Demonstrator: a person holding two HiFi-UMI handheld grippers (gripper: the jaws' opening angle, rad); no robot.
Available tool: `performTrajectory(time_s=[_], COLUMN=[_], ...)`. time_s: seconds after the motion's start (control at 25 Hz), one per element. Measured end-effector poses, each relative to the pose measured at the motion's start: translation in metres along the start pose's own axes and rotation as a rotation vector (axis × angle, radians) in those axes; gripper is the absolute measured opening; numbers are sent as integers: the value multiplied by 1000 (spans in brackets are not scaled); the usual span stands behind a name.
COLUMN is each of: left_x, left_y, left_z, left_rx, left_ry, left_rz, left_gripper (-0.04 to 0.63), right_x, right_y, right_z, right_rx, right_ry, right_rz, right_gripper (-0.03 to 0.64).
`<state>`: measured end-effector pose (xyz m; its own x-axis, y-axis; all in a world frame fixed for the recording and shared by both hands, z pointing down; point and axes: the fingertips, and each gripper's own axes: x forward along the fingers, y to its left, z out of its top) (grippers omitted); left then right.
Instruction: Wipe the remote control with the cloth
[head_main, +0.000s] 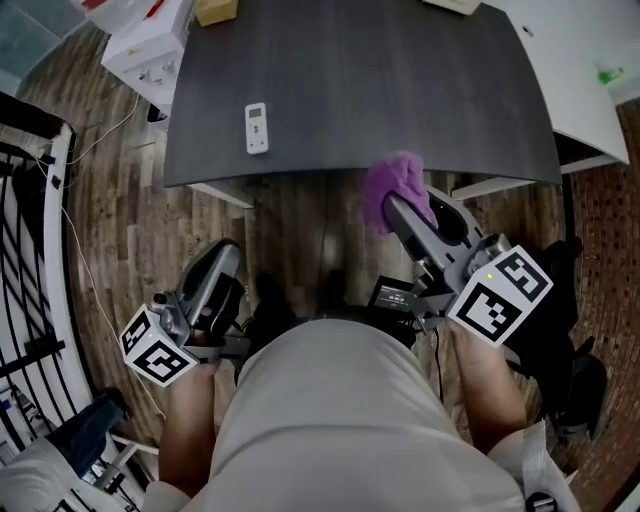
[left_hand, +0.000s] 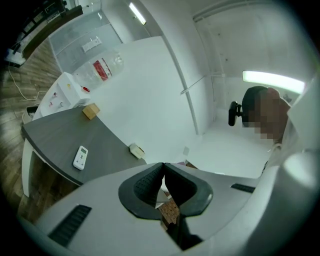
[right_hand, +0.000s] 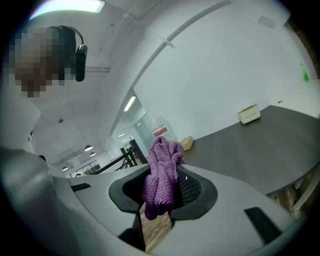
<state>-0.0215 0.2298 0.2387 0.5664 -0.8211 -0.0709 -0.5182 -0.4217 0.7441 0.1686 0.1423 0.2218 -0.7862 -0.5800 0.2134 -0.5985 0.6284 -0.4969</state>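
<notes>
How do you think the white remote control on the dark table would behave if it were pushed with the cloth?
The remote control looks small, flat and rigid, so it probably will not bend or roll. It lies loose on the smooth table, so it may well slide when pushed unless something steadies it.

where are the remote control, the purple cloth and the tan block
remote control (head_main: 257, 128): head view, middle of its white body
purple cloth (head_main: 396, 185): head view, middle of the bunched fabric
tan block (left_hand: 90, 111): left gripper view, middle of the block
</notes>
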Motion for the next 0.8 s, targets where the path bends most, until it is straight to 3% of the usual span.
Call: performTrajectory(time_s=[0.16, 0.36, 0.52, 0.8], left_x=[-8, -22, -22, -25], left_y=[9, 10, 1, -11], left_z=[16, 45, 51, 48], left_rx=[-15, 68, 90, 42], left_ry=[-5, -32, -34, 21], left_rz=[-52, -95, -150, -238], left_gripper=[18, 18, 20, 21], right_x=[1, 20, 21, 24], right_y=[8, 16, 25, 48], right_z=[4, -7, -4, 0], right_rx=[-7, 33, 8, -28], right_ry=[-38, -36, -47, -53], right_rz=[-69, -104, -106, -111], right_gripper=[121, 121, 121, 121])
